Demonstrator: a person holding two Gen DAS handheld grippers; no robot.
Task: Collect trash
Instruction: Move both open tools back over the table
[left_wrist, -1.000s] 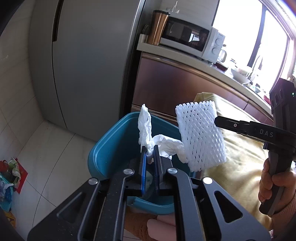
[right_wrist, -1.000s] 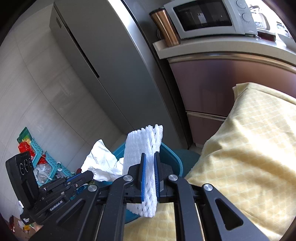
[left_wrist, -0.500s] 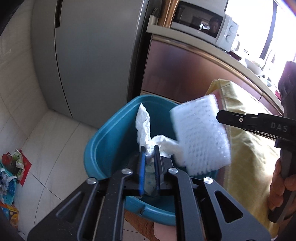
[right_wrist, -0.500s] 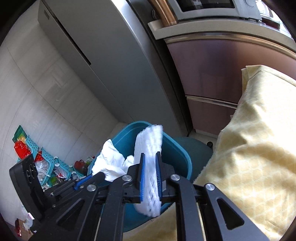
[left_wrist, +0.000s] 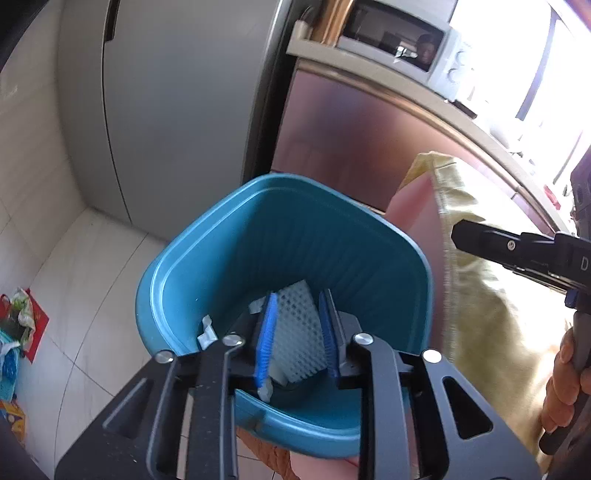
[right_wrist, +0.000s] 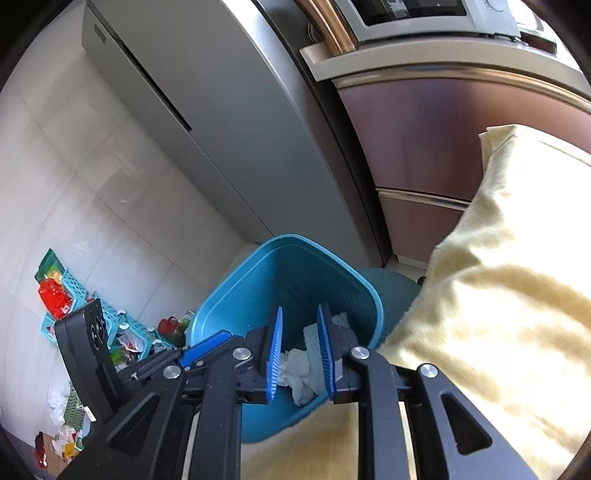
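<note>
Both claws hang above the teal bin (left_wrist: 295, 240), which fills the lower middle of each wrist view, and both point down into its mouth. The left claw (left_wrist: 297, 332) has just been opening; its blue pads stand apart and grip nothing. Between them, but deeper, at the bottom of the bin, lies the white foam net (left_wrist: 295, 332). A scrap of the white tissue (left_wrist: 207, 334) shows near the bin's left inner wall in the left wrist view.

The right claw (right_wrist: 299, 350) has also just been opening, and its pads are apart with no object pressed between them. In its view the crumpled tissue (right_wrist: 297, 369) and the net (right_wrist: 312, 338) rest inside the bin, below the pads and framed by them.

So the trash of this round is in the bin, directly under both claws, and I judge the drop as done. The coming move depends on where more trash lies: the surface with the yellow cloth (right_wrist: 498, 295) is at the right of both frames, on the right claw's side, so that hand seems nearer to it. No further trash is visible on the cloth here.
</note>
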